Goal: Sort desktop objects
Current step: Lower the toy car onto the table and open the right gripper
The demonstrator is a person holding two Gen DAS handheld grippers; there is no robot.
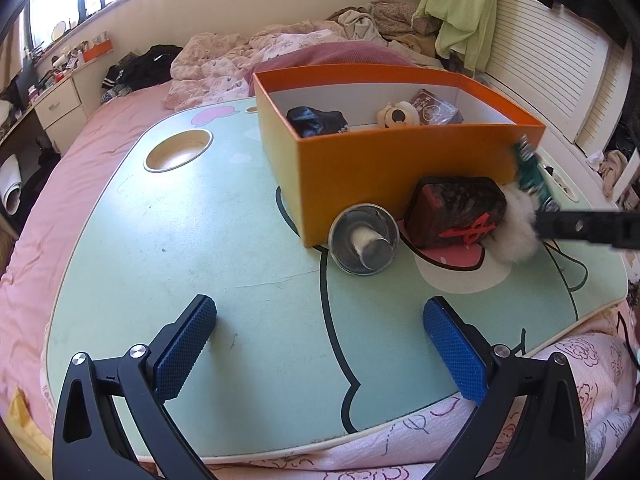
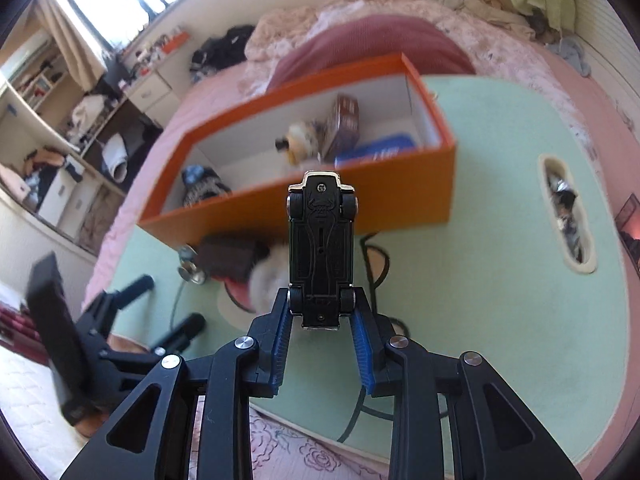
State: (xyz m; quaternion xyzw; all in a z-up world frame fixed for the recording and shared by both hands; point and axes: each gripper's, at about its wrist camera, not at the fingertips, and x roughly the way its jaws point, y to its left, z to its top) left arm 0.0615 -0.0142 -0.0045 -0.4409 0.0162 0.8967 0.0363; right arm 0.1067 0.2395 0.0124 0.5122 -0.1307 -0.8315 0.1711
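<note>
The right gripper [image 2: 321, 312] clamps a toy car [image 2: 321, 250] by its near end, underside toward the camera (black chassis, four wheels), nose pointing far toward the orange box [image 2: 360, 204]. The left gripper [image 1: 320, 344] hangs with jaws wide apart and nothing between them above the green lap table [image 1: 200, 240], near of a metal cup [image 1: 364, 238], a dark block [image 1: 456, 212] and a white fluffy ball [image 1: 516, 228] lying beside the box's near wall
</note>
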